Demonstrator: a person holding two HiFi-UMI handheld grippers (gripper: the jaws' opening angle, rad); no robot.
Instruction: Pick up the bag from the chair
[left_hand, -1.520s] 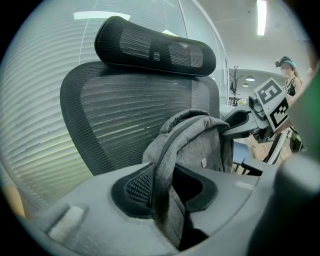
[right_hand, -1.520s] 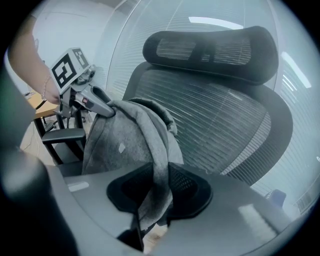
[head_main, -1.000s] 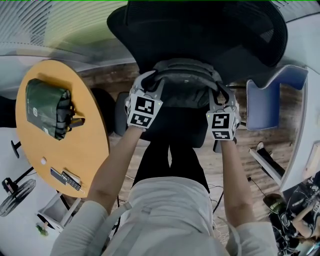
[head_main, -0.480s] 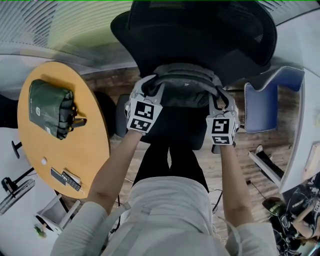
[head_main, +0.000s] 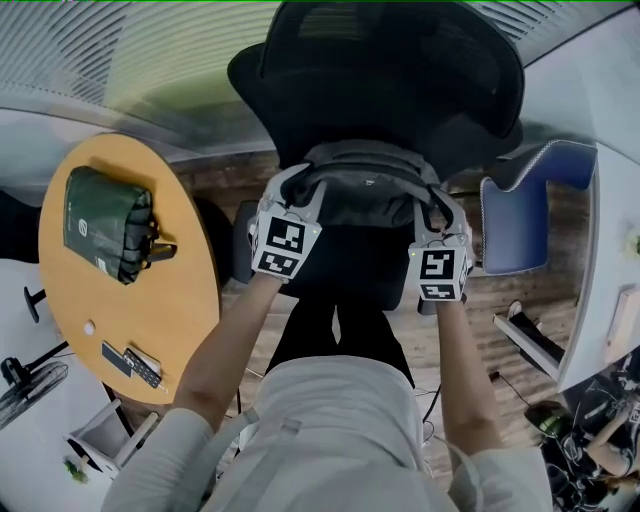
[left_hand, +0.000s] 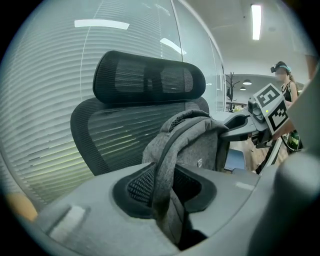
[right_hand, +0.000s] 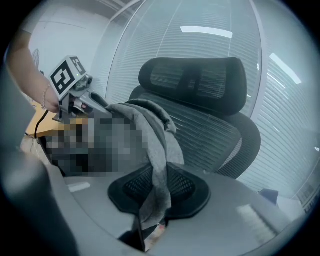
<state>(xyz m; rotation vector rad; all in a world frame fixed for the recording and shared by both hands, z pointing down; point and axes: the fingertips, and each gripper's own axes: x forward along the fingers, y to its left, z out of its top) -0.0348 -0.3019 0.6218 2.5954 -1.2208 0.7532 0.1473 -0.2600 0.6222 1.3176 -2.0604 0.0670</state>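
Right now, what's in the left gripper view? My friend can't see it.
The left tongs are shut on a strap of the grey fabric backpack. Behind it stands a black mesh office chair with a headrest.

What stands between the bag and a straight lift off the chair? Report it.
Nothing visible. The left gripper and the right gripper are each shut on a strap of the grey bag. The chair backrest rises behind the bag, not over it, so the way up looks free.
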